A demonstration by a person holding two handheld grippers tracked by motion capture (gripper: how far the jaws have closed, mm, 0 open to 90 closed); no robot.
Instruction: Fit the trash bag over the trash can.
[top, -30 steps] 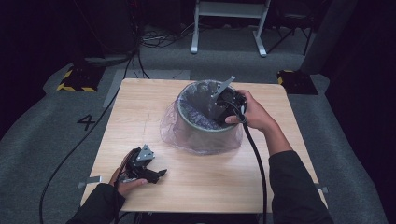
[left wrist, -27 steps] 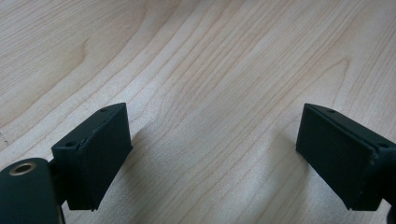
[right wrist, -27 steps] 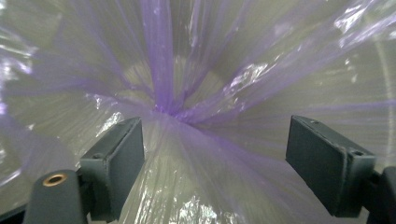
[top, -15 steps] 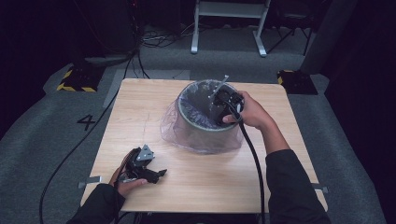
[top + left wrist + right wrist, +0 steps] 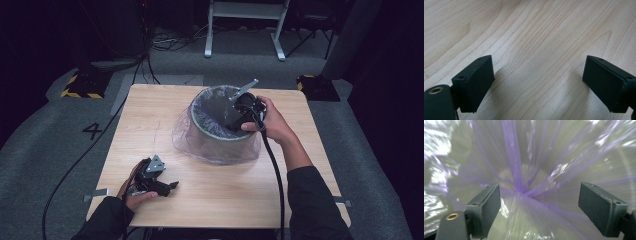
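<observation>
Left gripper (image 5: 172, 185): near the table's front-left corner, lying on the wood in the person's left hand (image 5: 134, 192); cable runs off the table edge to the floor.
Left jaws: wide apart in the left gripper view (image 5: 537, 87), bare wood grain between them, gripping nothing.
Table (image 5: 150, 125): light wood top, square to the camera, on grey carpet.
Bin (image 5: 220, 135): round, dark, sits at the middle of the table, a little toward the far side.
Bag (image 5: 182, 137): thin clear purple plastic, lines the bin, folded over the rim and hanging loose down the outside to the tabletop.
Right gripper (image 5: 235, 120): at the bin's right rim, held by the right hand (image 5: 272, 125), tipped down into the opening; grey plate sticks up above it.
Right jaws: spread wide in the right gripper view (image 5: 539, 212), pointing down into the bin; pads clamp nothing.
Bag inside (image 5: 519, 187): purple folds bunch together toward the bottom, just ahead of the jaws; view a bit blurred.
Contact with bag: cannot tell.
</observation>
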